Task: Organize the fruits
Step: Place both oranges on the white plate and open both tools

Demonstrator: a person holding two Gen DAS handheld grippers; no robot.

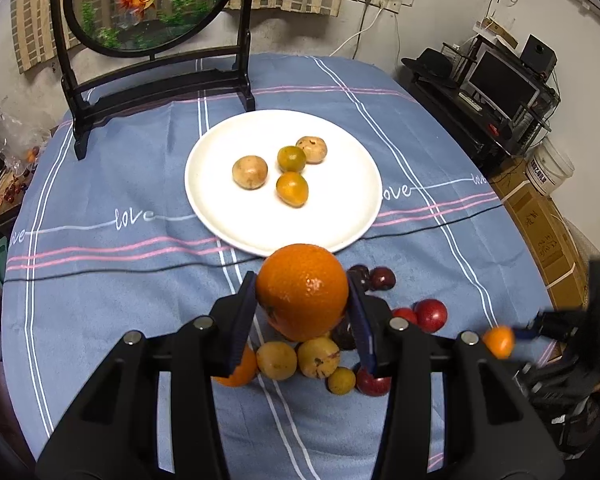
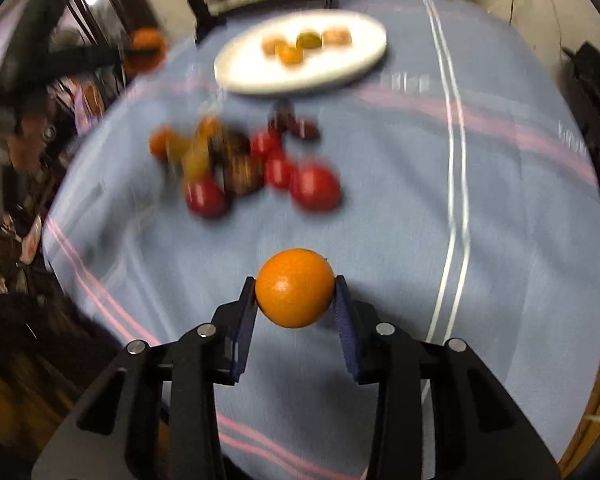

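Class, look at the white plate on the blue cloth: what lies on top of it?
On the white plate lie four small fruits: two tan ones and two orange-green ones, clustered near its middle. Its near rim is partly hidden behind the big orange.

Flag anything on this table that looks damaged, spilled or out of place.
Nothing is spilled. Loose fruit lies heaped on the blue striped tablecloth beside the round white plate. One yellow-brown fruit in the heap shows dark blemishes. A thin black cable crosses the cloth.
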